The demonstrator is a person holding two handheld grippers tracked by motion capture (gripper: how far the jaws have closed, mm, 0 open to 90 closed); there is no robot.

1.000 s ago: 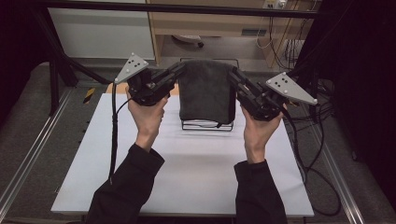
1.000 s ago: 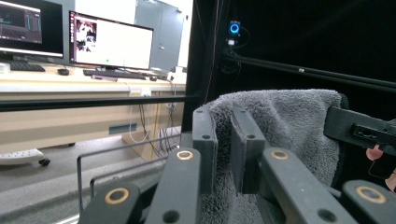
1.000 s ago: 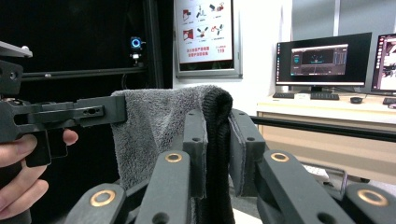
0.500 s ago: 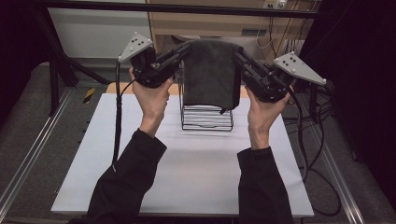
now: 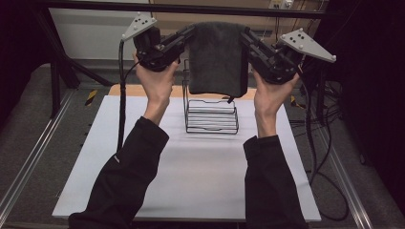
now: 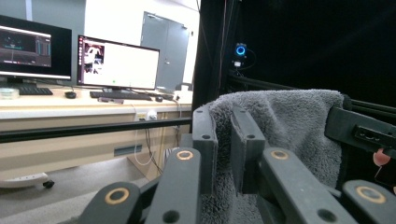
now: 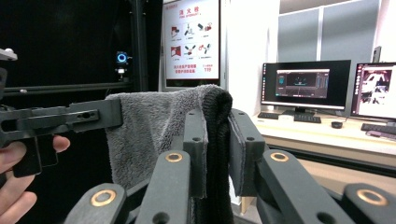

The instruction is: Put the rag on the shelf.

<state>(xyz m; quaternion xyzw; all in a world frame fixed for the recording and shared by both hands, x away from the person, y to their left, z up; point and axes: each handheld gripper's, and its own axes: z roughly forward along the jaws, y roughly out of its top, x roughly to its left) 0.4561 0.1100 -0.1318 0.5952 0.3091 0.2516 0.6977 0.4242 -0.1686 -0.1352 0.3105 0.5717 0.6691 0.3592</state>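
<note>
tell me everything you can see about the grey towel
The towel is dark grey, thick and fluffy like terry. It hangs folded double in the air, above the wire rack and clear of it. The left gripper and right gripper pinch its top corners, stretching the upper edge flat; the rest hangs straight down.

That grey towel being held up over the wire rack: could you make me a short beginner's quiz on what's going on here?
1. True or false: the towel lies flat on the table.
2. What grips the towel's top corners?
A. bare fingers
B. the left gripper and right gripper
C. clothes pegs
3. What stands on the table directly below the towel?

Key:
1. False: it hangs in the air, held up by its top edge.
2. B: each gripper's jaws are shut on a corner, as both gripper views show.
3. A black wire rack.
</note>
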